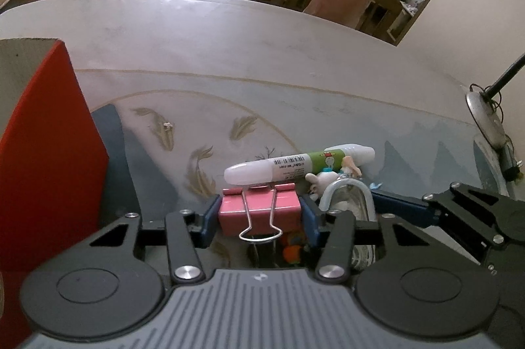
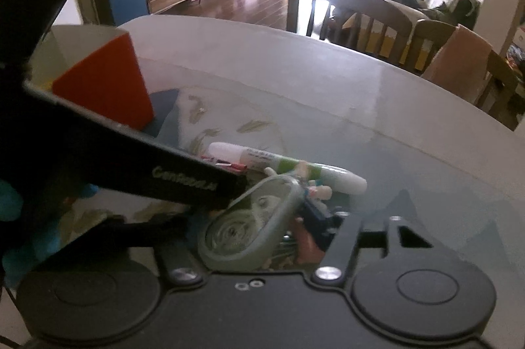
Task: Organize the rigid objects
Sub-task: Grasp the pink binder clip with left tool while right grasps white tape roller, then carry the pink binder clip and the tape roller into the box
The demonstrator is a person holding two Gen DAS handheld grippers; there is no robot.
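Left gripper (image 1: pixel 260 214) fingers clamp the pink binder clip (image 1: pixel 259 211) on the desk (image 1: pixel 262 53); right gripper (image 2: pixel 262 227) fingers hold the clear dispenser (image 2: pixel 249 224); lift both straight up, avoiding the glue pen (image 1: pixel 300 163).

Red box (image 1: pixel 49 158) blocks the left, far tabletop (image 1: pixel 262 47) open — white tube (image 1: pixel 295 167) crosses just ahead
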